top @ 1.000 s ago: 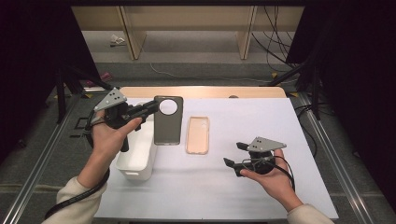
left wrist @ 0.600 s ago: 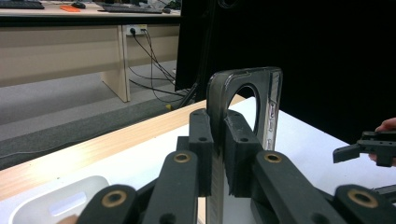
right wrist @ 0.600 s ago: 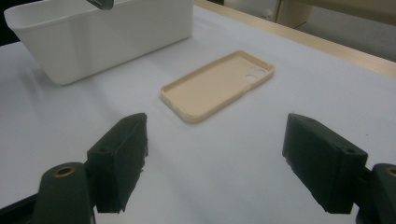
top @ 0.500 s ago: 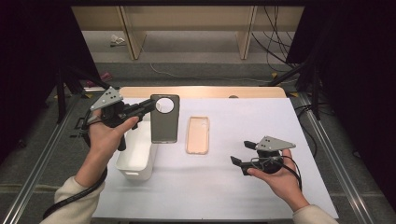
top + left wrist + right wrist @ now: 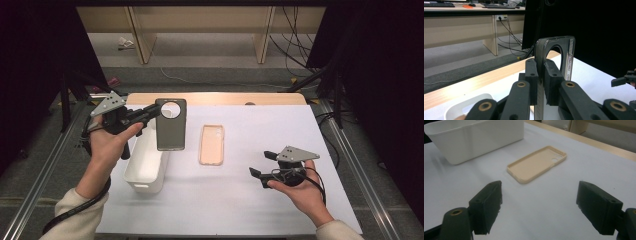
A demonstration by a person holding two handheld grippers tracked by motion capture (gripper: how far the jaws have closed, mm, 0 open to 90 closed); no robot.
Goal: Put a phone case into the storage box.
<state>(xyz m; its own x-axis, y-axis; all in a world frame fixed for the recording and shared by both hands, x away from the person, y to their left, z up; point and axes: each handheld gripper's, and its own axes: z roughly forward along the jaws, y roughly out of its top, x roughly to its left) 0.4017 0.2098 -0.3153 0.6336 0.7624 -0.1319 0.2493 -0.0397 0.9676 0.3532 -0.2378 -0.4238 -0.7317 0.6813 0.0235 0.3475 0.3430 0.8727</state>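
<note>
Carefully now: the left gripper (image 5: 150, 112) is clamped on the dark phone case (image 5: 171, 125), held just above the white bin (image 5: 145, 167); it should stay level. The right gripper (image 5: 262, 164) idles, jaws apart, beyond the beige case (image 5: 212, 145).

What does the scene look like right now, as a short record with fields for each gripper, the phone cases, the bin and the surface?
left gripper: shut on the edge of the dark grey phone case with a round camera hole, held in the air beside the bin
right gripper: open, nothing between its jaws, low over the table
beige phone case: lying flat, inner side up
white rectangular plastic bin: on the table, left of the beige case
white table surface: wooden strip along its far edge
</note>
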